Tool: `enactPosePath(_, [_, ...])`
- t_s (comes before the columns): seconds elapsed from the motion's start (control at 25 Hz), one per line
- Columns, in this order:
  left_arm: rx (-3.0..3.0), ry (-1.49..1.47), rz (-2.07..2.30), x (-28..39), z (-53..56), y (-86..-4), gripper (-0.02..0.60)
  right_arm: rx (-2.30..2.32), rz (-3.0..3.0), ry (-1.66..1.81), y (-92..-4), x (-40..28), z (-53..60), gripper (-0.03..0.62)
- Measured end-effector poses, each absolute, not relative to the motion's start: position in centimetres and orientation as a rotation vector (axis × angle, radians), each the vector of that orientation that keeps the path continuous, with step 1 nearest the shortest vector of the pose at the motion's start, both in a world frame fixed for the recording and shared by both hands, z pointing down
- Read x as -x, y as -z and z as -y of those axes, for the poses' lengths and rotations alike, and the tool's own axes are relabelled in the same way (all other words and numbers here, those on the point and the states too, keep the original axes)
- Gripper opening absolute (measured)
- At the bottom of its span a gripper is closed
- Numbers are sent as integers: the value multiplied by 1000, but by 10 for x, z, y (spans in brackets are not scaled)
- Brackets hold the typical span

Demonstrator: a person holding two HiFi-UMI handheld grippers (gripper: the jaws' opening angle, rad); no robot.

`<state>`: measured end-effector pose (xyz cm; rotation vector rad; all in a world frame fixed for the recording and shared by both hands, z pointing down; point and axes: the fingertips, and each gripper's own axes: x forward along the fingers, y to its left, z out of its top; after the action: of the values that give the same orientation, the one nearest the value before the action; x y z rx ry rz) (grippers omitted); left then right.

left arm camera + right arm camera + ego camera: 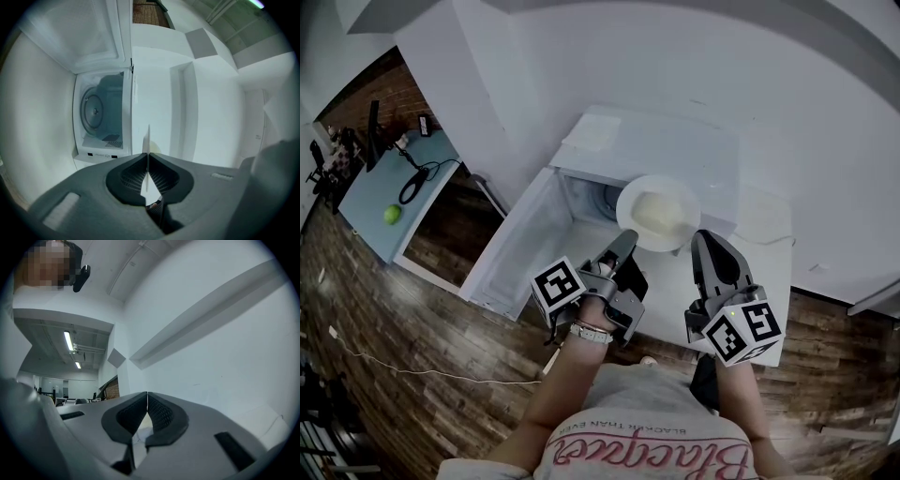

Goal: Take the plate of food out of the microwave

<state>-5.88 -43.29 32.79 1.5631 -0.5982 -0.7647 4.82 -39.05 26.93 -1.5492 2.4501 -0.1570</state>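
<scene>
A white plate (659,214) with pale food on it hangs in front of the open microwave (581,202), outside the cavity. My left gripper (628,236) is shut on its near left rim. In the left gripper view the plate (146,136) shows edge-on as a thin white line between the closed jaws of the left gripper (147,157). My right gripper (703,236) is at the plate's near right rim. Its jaws meet in the right gripper view (147,394), with a pale strip of plate (136,432) in the gap behind the tips. The microwave's cavity (101,112) holds only its turntable.
The microwave door (520,248) swings open to the left. The microwave sits on a white cabinet (750,272) against a white wall. A blue table (403,202) with a green ball (392,214) and cables stands at the far left, on a wooden floor.
</scene>
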Motion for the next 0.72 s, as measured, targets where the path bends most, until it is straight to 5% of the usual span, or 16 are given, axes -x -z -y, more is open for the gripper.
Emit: enactPosePath(0.72, [-1580, 756, 555, 37, 408, -334, 15, 1499, -2390, 315, -288, -69, 363, 12])
